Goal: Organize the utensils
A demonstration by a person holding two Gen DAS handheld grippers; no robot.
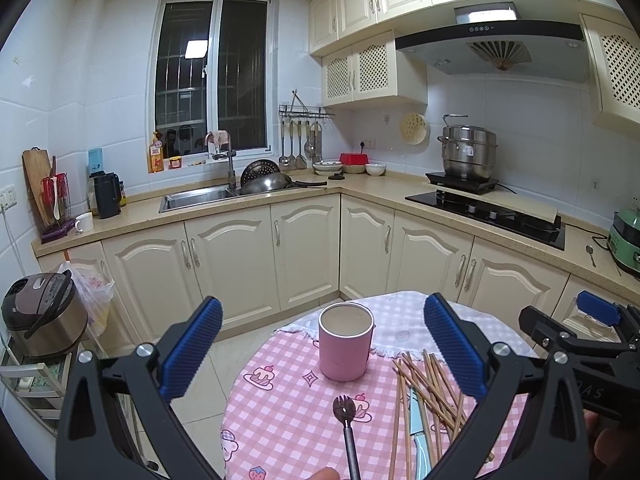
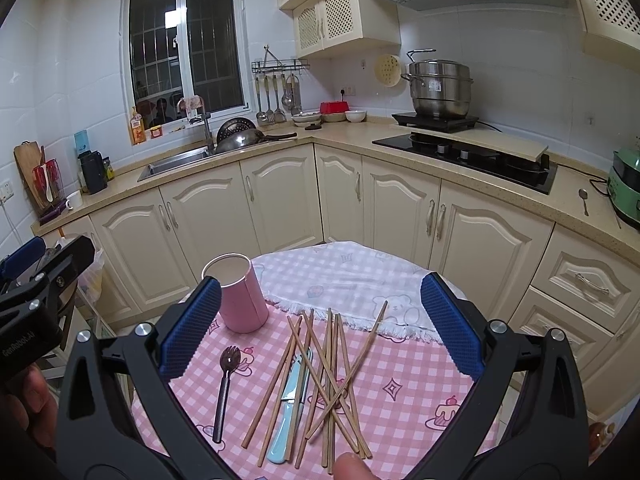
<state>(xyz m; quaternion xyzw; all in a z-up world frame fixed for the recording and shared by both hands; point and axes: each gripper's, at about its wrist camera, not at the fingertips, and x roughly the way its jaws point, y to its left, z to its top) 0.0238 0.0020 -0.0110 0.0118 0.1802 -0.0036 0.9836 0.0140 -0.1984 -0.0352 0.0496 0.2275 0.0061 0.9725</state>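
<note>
An empty pink cup (image 1: 345, 342) (image 2: 239, 297) stands upright on the round table with the pink checked cloth (image 1: 288, 424) (image 2: 404, 396). A dark spork (image 1: 347, 428) (image 2: 225, 384) lies in front of the cup. To its right is a pile of several wooden chopsticks (image 1: 430, 388) (image 2: 332, 372), with a light blue knife (image 1: 420, 436) (image 2: 290, 404) under them. My left gripper (image 1: 322, 350) is open and empty above the cup and spork. My right gripper (image 2: 320, 326) is open and empty above the chopsticks. The right gripper also shows at the right edge of the left wrist view (image 1: 580, 332).
A white towel (image 2: 352, 280) covers the table's far part. Cream kitchen cabinets (image 2: 280, 196) run behind the table, with a sink (image 1: 196, 196), a hob (image 1: 488, 212) and a steel pot (image 1: 466, 152). A rice cooker (image 1: 40, 312) stands on a shelf at the left.
</note>
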